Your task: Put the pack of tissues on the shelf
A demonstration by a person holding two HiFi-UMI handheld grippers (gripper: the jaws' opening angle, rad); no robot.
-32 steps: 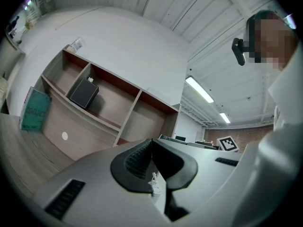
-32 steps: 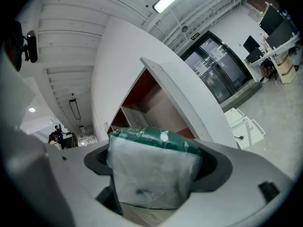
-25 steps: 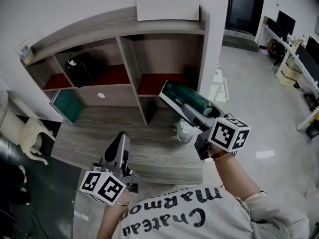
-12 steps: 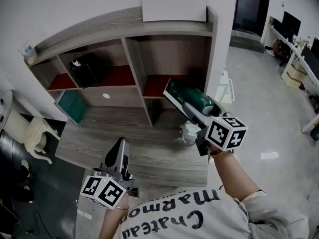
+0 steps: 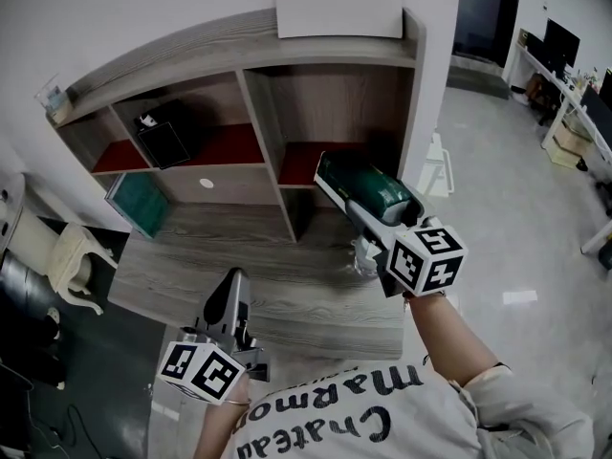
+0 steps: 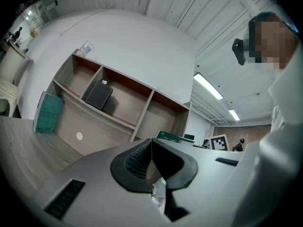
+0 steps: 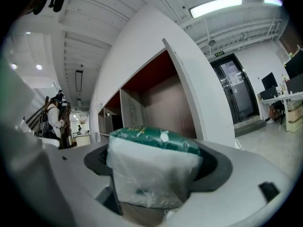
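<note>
The pack of tissues, green on top and white below, hangs in the air with my right gripper shut on it. It is just in front of the lower right compartment of the wooden shelf. In the right gripper view the pack fills the gap between the jaws, with that compartment ahead. My left gripper is shut on nothing, low over the desk's front edge. Its pads meet in the left gripper view.
A white box lies on the shelf top. A black box sits in the left compartment and a teal book leans below it. A clear plastic bottle stands on the desk under my right gripper. A white chair is at left.
The head view has shifted slightly. My right gripper, still holding the pack before the right compartment, has turned its marker cube a little. The left gripper has barely moved.
</note>
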